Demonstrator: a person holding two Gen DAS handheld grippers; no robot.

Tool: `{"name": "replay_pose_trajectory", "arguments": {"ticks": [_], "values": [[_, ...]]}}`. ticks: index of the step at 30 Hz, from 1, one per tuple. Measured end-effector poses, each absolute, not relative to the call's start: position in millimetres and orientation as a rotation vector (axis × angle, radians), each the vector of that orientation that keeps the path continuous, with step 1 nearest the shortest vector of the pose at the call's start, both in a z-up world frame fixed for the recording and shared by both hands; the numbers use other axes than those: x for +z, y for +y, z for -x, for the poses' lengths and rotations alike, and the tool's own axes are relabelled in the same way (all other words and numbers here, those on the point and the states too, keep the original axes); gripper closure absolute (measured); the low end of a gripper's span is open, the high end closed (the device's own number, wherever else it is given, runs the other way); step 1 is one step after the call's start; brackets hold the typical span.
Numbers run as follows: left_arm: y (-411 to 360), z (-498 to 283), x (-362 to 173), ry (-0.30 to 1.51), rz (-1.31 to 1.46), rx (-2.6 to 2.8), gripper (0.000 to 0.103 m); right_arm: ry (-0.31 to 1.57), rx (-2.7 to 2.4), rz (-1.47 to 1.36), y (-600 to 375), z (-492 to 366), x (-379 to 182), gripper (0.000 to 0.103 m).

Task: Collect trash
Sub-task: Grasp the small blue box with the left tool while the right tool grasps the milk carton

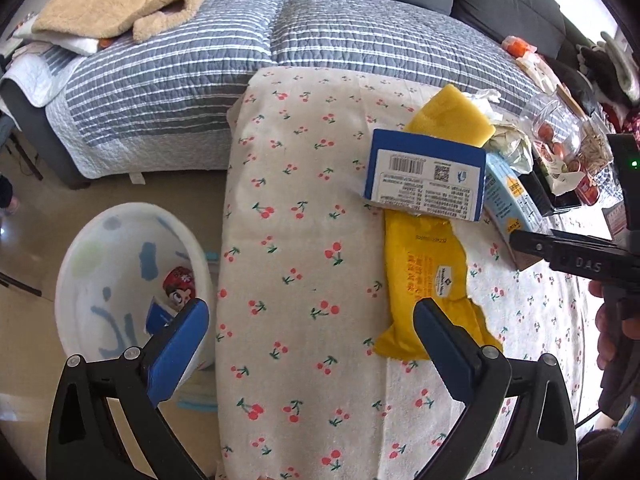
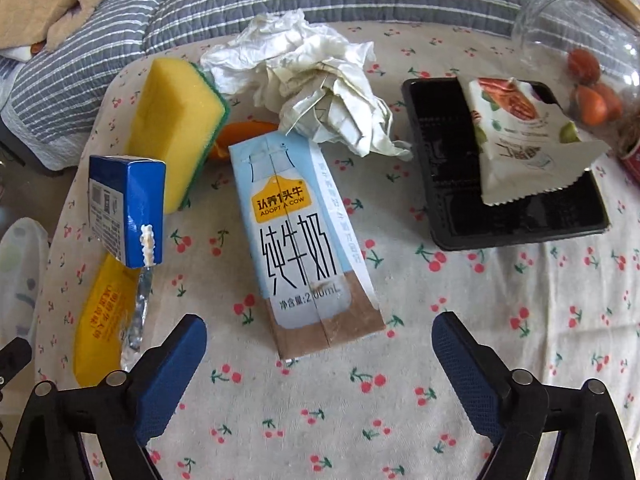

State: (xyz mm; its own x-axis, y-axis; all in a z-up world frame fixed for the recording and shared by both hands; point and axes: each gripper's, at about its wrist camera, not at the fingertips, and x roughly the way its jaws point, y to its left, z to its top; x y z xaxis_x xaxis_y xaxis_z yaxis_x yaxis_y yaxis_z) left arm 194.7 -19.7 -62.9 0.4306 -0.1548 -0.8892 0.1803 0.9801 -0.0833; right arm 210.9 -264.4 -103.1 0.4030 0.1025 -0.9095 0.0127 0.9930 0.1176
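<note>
Looking along the left gripper [image 1: 311, 334], its blue jaws are seen spread wide with nothing between them. It hangs over the table edge, between a white trash bin [image 1: 132, 280] on the floor and a yellow wrapper [image 1: 430, 276]. A few bits of trash are already seen lying inside the bin. A blue carton [image 1: 426, 174] is seen resting on the wrapper and on a yellow sponge [image 1: 450, 118].

In the right wrist view, the right gripper [image 2: 320, 346] is also held wide apart and empty. A light blue milk carton [image 2: 306, 240] is found lying flat just ahead of it, on the cherry tablecloth [image 2: 400, 400]. Crumpled paper [image 2: 316, 80], a black tray [image 2: 440, 152] and a snack packet [image 2: 516, 136] are still left. Most of the job is judged not yet done.
</note>
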Motion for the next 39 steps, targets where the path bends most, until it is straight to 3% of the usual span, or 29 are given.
{"name": "replay_pose_trajectory", "arguments": {"ticks": [2, 4, 16, 30, 39], "values": [[-28.1, -201.0, -61.0, 1.082, -0.006, -0.244, 0.0, 1.163, 0.057, -0.124, -264.5, -216.5, -110.3, 0.025], [-35.8, -207.2, -58.4, 1.06, 0.033, -0.284, 0.0, 1.168, 0.067, -0.138, -266.1, -219.0, -114.1, 0.045], [-92.2, -233.8, -67.9, 0.979, -0.059, -0.361, 0.0, 1.15, 0.033, -0.146, -309.0, -172.1, -80.8, 0.048], [-90.6, -261.5, -86.7, 1.02, 0.132, -0.36, 0.003, 1.081, 0.021, -0.164, -349.1, -125.3, -55.8, 0.049], [-83.5, -247.9, -71.0, 0.984, 0.129, -0.375, 0.005, 1.064, 0.027, -0.184, -353.1, -120.6, -49.5, 0.049]]}}
